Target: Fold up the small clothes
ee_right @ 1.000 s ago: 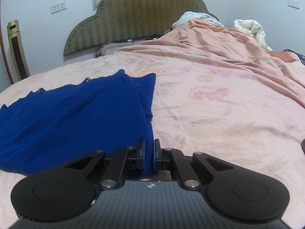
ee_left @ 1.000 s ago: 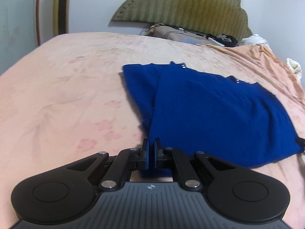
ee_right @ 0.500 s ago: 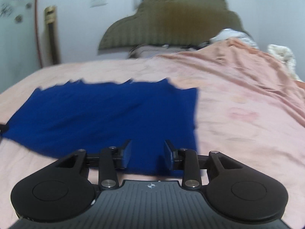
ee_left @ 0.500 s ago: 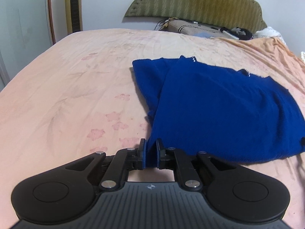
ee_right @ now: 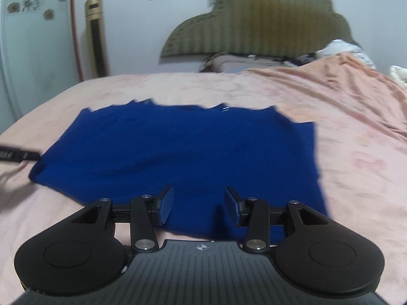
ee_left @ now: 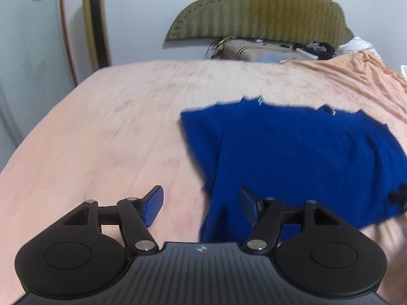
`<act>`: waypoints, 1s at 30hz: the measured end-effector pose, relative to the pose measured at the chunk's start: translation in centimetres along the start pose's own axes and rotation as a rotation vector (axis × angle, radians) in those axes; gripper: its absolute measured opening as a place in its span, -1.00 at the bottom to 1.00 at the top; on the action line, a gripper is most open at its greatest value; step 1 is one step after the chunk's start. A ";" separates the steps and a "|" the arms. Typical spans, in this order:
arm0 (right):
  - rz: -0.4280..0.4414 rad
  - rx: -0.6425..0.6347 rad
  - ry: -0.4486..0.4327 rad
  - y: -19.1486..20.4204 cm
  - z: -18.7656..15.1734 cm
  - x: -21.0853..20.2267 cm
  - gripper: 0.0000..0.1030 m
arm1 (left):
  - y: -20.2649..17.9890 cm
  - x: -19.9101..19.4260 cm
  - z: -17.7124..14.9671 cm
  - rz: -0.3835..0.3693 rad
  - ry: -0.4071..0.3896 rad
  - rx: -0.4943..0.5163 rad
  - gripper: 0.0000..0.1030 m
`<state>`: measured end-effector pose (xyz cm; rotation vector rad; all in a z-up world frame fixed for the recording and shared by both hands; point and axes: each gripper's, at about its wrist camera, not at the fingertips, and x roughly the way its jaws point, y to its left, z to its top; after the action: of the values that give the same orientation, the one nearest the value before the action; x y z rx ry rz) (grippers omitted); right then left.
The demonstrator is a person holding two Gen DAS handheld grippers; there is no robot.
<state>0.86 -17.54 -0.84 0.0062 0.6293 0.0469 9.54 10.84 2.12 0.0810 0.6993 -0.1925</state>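
Left wrist view: the left gripper (ee_left: 201,207) hangs above the pink bedsheet (ee_left: 101,137) with its jaws opening and spread wide, pinching nothing; the near corner of the blue garment (ee_left: 292,157) lies under the gap, toward 1 o'clock. Right wrist view: the right gripper (ee_right: 199,208) is also opening, its pads clear of the cloth, with the folded blue garment (ee_right: 183,147) flat on the sheet at 12 o'clock. A green padded headboard (ee_right: 257,23) stands beyond, and a gold tower fan (ee_right: 96,35) at 10 o'clock.
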 end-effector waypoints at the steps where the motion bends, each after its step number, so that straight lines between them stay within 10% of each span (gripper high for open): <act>1: 0.005 -0.007 0.003 0.5 0.1 0.3 -0.03 | -0.3 0.4 1.0 -0.015 -0.015 0.016 0.27; 11: -0.047 -0.070 -0.030 1.0 2.0 1.5 0.02 | -2.9 10.5 9.5 -0.114 0.054 0.091 0.36; 29: -0.178 0.150 0.055 -13.3 9.9 14.9 0.20 | -3.6 17.8 10.5 -0.203 0.068 0.133 0.33; 30: -0.170 0.162 0.061 -13.6 10.0 15.5 0.20 | -3.8 17.9 10.5 -0.212 0.067 0.132 0.09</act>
<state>19.81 -30.31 -2.14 0.1078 0.6910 -0.1688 28.79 3.03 -1.43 0.1407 0.7619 -0.4407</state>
